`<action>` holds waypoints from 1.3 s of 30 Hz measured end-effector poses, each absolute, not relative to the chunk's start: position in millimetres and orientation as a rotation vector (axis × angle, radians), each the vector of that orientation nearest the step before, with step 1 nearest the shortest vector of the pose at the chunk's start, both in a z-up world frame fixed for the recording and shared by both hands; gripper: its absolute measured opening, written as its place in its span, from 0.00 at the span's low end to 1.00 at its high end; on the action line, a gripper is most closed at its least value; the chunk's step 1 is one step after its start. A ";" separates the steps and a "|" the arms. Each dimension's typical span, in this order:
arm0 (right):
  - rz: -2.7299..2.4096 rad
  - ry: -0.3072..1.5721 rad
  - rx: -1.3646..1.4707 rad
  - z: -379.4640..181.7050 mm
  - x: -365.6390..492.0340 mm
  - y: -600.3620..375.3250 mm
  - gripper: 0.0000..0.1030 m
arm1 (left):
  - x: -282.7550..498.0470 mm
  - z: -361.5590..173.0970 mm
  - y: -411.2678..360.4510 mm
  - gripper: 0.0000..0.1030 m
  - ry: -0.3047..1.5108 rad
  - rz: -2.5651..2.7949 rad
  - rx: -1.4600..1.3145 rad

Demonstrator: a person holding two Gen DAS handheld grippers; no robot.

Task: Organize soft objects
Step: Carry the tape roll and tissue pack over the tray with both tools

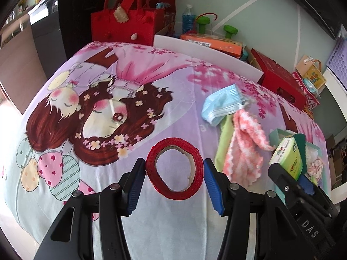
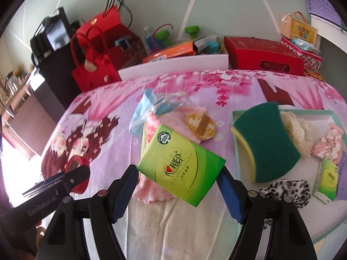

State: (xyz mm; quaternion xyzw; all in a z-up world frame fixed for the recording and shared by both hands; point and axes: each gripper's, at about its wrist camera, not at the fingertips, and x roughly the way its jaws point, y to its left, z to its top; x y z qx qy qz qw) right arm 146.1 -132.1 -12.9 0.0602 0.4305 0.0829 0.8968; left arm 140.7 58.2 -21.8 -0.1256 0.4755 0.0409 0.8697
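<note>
A bedsheet printed with cartoon girls (image 1: 151, 117) is covering the bed. At its right side a shallow mint-green cardboard tray (image 2: 235, 149) is holding a green-and-yellow scouring sponge (image 2: 263, 143). The right gripper (image 2: 179, 184) is clamping a green plastic tissue pack (image 2: 180, 164) just left of the tray. The left gripper (image 1: 174, 174) is clamping a flattened red ribbon roll (image 1: 174, 171) at the near edge.

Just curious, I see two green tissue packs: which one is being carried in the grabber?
The larger-looking tissue pack, tilted between the right gripper pads above the bedspread. The other tissue pack stands inside the tray, untouched.
</note>
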 end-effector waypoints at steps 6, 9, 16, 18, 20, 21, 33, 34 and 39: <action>0.119 0.862 0.147 1.3 143.9 -154.9 0.74 | 142.9 1.3 35.5 0.54 0.954 0.046 -0.217; 0.093 0.855 0.171 6.0 143.2 -170.0 0.74 | 145.4 11.3 20.4 0.54 0.939 0.014 -0.193; 0.000 0.844 0.240 13.5 141.6 -211.7 0.74 | 156.4 30.5 -26.5 0.54 0.917 -0.058 -0.099; -0.021 0.847 0.255 13.6 141.7 -222.5 0.74 | 160.0 36.1 -42.0 0.54 0.908 -0.079 -0.072; -0.041 0.847 0.276 13.9 140.5 -235.1 0.74 | 163.3 39.5 -55.7 0.54 0.902 -0.106 -0.060; -0.054 0.843 0.287 14.6 139.8 -242.1 0.74 | 164.9 40.8 -63.9 0.54 0.899 -0.123 -0.054; -0.274 0.861 0.374 5.1 129.0 -321.6 0.74 | 170.7 31.6 -146.3 0.54 0.906 -0.288 0.049; -0.292 0.862 0.378 4.1 127.9 -326.3 0.74 | 170.9 30.0 -151.7 0.54 0.908 -0.295 0.057; -0.368 0.860 0.416 -0.5 121.7 -354.6 0.74 | 171.5 19.0 -179.4 0.54 0.919 -0.352 0.094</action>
